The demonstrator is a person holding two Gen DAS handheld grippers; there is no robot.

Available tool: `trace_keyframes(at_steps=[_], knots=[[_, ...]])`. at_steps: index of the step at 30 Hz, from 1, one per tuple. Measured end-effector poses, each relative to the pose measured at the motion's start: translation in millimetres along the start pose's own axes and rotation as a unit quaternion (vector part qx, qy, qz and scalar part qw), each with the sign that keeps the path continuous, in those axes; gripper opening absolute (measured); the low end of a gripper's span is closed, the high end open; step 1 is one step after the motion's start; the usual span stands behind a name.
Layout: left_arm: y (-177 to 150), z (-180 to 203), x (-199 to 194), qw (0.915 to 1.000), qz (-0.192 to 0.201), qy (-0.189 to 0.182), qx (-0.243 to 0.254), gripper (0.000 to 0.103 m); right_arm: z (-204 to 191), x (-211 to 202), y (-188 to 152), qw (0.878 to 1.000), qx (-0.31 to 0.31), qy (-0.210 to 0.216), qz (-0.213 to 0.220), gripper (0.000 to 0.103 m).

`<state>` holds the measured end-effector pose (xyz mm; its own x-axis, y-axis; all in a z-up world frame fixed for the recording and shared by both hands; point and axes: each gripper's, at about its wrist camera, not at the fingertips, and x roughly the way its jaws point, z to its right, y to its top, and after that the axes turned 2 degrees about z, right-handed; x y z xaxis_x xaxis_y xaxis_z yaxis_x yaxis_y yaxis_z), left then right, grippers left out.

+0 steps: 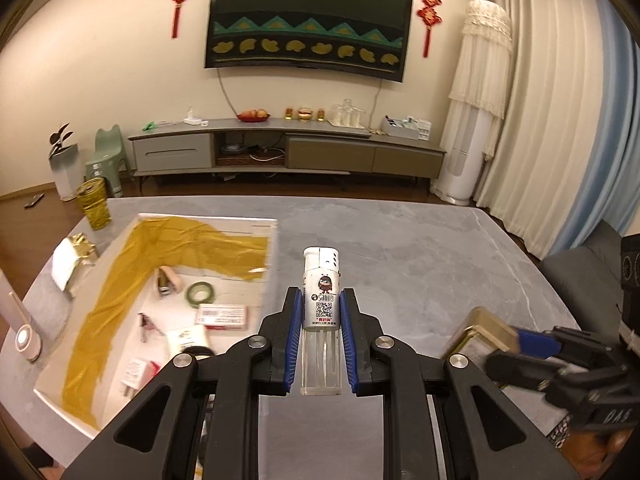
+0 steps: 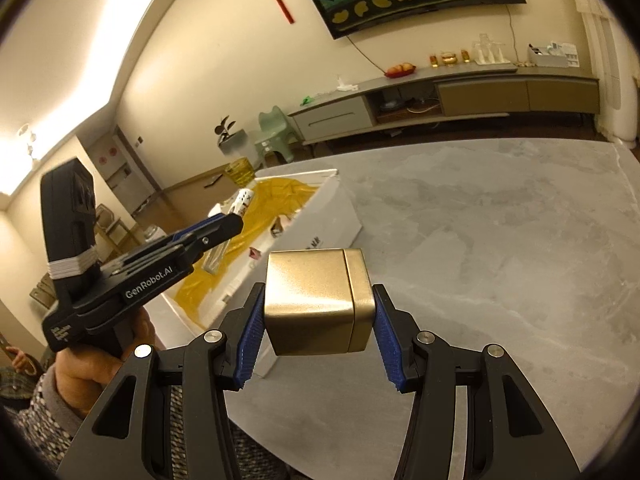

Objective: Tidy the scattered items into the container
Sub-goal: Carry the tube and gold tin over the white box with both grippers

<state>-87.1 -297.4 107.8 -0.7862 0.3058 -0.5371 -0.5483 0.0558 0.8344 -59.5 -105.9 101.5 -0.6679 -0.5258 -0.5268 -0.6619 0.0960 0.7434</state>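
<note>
Over a grey stone-look table (image 1: pixel 400 240) you hold both tools above the surface. Your left gripper (image 1: pixel 320 312) is clamped on a white lighter (image 1: pixel 321 300), upright between the blue pads, just right of the white box (image 1: pixel 272 248). That box, lined with yellow cloth (image 1: pixel 120 280), sits at the table's left and already holds small items. Your right gripper (image 2: pixel 318 312) is closed around a gold box (image 2: pixel 316 300), off the table. Beyond stand a long cabinet (image 1: pixel 288 148), a covered television (image 1: pixel 308 20) and pale curtains (image 1: pixel 560 100).
</note>
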Motion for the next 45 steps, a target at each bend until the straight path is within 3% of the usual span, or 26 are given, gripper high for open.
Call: trace_keyframes(at_steps=[11, 22, 34, 45], knots=[[4, -79, -17, 0.9986, 0.009, 0.032, -0.042, 0.02, -59, 25, 24, 0.998, -0.055, 0.006, -0.011, 0.054], [21, -125, -18, 0.9973, 0.015, 0.032, -0.064, 0.02, -98, 65, 53, 0.994, -0.103, 0.001, -0.026, 0.054], [11, -161, 14, 0.9947, -0.039, 0.037, -0.088, 0.02, -115, 126, 89, 0.987, -0.153, -0.02, -0.052, 0.054], [25, -170, 52, 0.9941, -0.066, 0.025, -0.082, 0.02, -112, 193, 104, 0.98, -0.177, -0.043, -0.084, 0.054]])
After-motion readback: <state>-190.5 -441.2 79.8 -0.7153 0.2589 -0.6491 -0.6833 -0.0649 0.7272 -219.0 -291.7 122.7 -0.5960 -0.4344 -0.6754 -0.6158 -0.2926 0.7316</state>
